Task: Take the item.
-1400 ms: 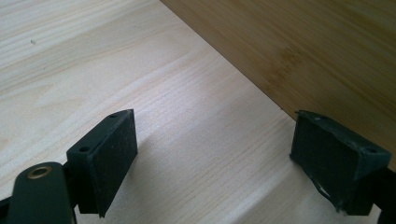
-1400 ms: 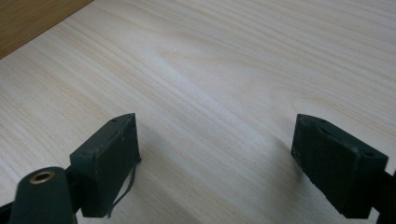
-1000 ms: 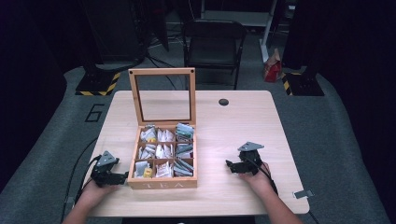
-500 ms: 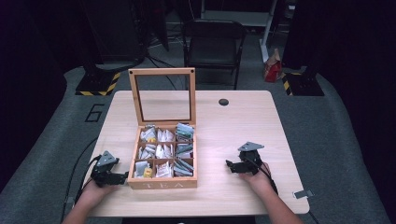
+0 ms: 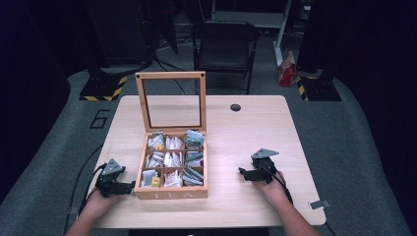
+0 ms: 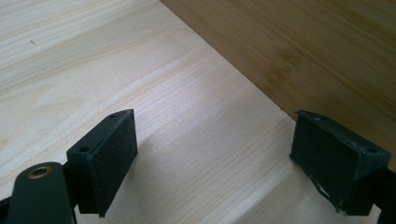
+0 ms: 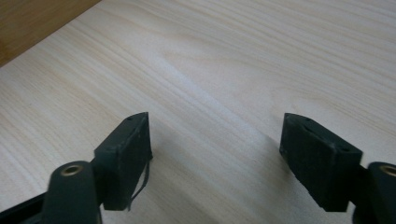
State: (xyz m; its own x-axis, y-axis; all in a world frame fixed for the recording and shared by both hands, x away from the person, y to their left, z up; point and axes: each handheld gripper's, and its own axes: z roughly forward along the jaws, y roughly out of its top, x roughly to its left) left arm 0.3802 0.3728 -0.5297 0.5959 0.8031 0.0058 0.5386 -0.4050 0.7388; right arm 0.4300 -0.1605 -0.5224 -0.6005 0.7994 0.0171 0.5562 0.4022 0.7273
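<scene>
Lettering: "TEA" on wooden box (image 5: pixel 171 194) front.
Lid: upright, windowed frame.
Left gripper (image 5: pixel 129 187): at box's 9 o'clock, jaws wide, empty.
Right gripper (image 5: pixel 242 172): at 3 o'clock, likewise.
Table (image 5: pixel 255 123): pale wood grain.

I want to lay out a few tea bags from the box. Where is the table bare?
The widest bare patch lies right of the tea box, up to the small black disc and beyond the right gripper. A narrower strip runs left of the box, above the left gripper. The box's nine compartments are crowded, and its open lid blocks passing behind.
</scene>
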